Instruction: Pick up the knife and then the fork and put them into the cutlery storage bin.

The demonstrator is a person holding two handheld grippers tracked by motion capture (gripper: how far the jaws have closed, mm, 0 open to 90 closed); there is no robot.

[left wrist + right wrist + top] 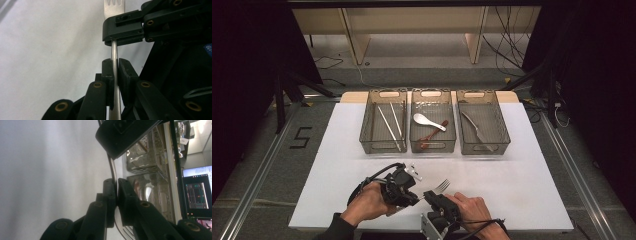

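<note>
A metal fork [442,186] is held just above the white table, near its front edge, with its tines pointing to the far right. My left gripper [414,198] comes in from the left and is shut on the handle [114,53]. My right gripper [430,194] comes up from the front and is shut on the fork's neck, closer to the tines [113,5]. In the right gripper view my own jaws pinch the thin stem [113,171], and the tines [126,231] show low between them. The two grippers sit almost against each other.
Three clear bins stand in a row at the back of the white sheet [337,165]. The left bin [383,94] holds chopsticks [390,127]; the middle bin [432,94] holds a white spoon [428,121] and a reddish spoon [435,132]; the right bin [477,94] holds a knife [477,131].
</note>
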